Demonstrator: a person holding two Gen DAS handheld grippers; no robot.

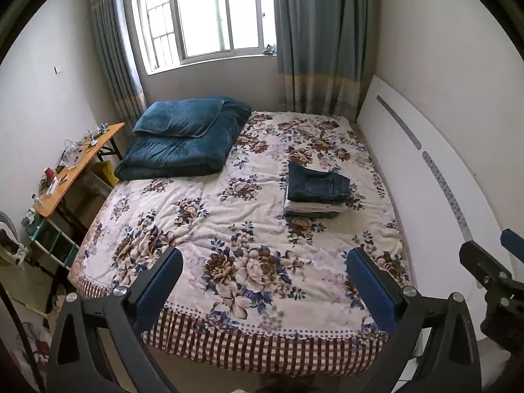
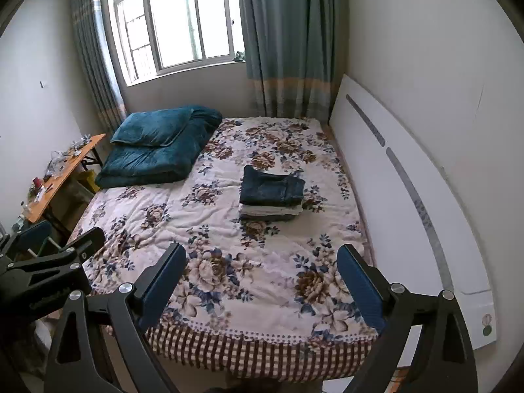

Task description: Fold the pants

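Folded dark blue jeans lie on top of a small stack of folded light and grey garments on the right part of the floral bedspread. The stack also shows in the right wrist view, jeans on top. My left gripper is open and empty, held above the foot of the bed, well short of the stack. My right gripper is open and empty beside it. Each gripper shows at the other view's edge: the right one, the left one.
A folded teal quilt with a pillow lies at the bed's far left. A white headboard panel leans along the right wall. A cluttered wooden table stands left of the bed. A window and curtains are behind.
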